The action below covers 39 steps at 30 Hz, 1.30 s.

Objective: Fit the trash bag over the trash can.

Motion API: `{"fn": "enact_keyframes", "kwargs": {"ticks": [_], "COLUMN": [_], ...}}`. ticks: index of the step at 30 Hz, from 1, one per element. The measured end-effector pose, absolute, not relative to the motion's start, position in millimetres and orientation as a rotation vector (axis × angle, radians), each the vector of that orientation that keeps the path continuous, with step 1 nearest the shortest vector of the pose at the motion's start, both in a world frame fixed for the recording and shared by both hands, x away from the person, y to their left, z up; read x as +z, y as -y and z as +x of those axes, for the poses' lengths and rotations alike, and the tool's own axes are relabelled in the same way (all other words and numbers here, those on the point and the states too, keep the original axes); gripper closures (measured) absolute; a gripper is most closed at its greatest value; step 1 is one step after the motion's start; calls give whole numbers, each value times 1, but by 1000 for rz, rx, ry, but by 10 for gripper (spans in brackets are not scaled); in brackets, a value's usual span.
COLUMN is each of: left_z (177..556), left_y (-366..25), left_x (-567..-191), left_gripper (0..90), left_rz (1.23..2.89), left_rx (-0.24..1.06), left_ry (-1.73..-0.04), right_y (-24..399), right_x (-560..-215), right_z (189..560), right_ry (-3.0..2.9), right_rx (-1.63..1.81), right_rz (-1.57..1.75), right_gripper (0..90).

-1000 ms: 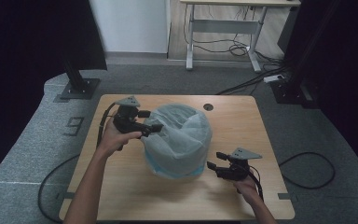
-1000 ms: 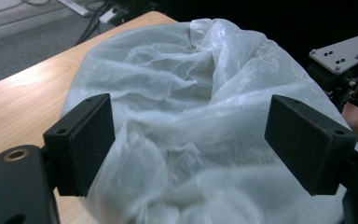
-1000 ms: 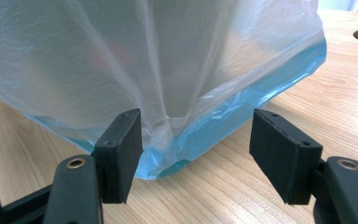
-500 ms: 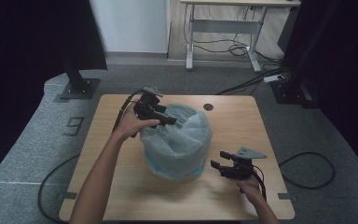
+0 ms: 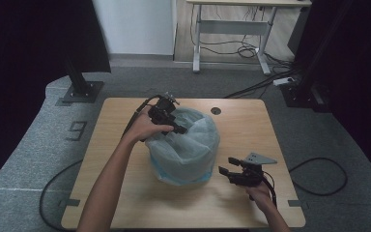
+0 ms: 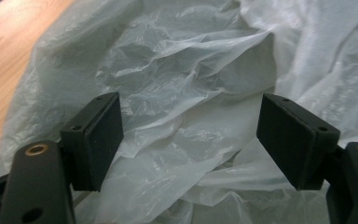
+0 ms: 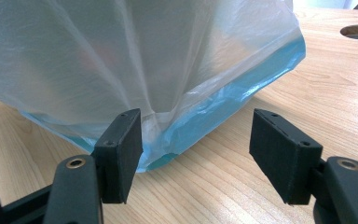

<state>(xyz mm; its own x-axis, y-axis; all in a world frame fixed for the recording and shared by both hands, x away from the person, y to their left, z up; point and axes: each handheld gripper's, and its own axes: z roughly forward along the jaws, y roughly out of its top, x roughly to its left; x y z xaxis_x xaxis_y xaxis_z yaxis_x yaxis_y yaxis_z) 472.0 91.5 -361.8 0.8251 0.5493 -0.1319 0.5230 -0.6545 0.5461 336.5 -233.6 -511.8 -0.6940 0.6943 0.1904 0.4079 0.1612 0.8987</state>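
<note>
A pale, crinkled plastic bag [image 5: 186, 145] is draped over a blue bin [image 7: 233, 105] at the middle of the tabletop [image 5: 121, 203], its folds glossy and see-through. The left gripper [image 5: 174, 126] hangs over the bag's far-left top, jaws spread after closing a little, with film between them but unpinched. The right gripper [image 5: 227, 172] waits just beside the bag's near-right base, jaws spread, empty.

Light wooden desk [image 5: 125, 193] with a round cable hole [image 5: 216, 110] near the far edge; a blue bin wrapped in a translucent plastic bag [image 5: 188, 150] sits mid-desk.
</note>
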Motion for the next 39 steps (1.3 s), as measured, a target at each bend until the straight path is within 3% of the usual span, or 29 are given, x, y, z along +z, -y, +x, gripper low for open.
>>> {"fn": "enact_keyframes", "kwargs": {"ticks": [5, 19, 30, 39], "left_z": [472, 451, 451, 456], "left_y": [-88, -70, -34, -22], "left_x": [-362, -327, -336, -350], "left_gripper": [230, 233, 320, 324], "left_rz": [2441, 2271, 2363, 2405], "left_rx": [80, 113, 105, 92], "left_ry": [-812, -687, -643, -689], "right_y": [234, 234, 234, 236], "right_x": [-512, -512, -513, -513], "right_z": [337, 335, 335, 335], "right_ry": [-2173, -2182, -2193, -2191], "right_rx": [1543, 1539, 1540, 1539], "right_rz": [1075, 1057, 1049, 1056], "right_gripper": [333, 353, 368, 365]}}
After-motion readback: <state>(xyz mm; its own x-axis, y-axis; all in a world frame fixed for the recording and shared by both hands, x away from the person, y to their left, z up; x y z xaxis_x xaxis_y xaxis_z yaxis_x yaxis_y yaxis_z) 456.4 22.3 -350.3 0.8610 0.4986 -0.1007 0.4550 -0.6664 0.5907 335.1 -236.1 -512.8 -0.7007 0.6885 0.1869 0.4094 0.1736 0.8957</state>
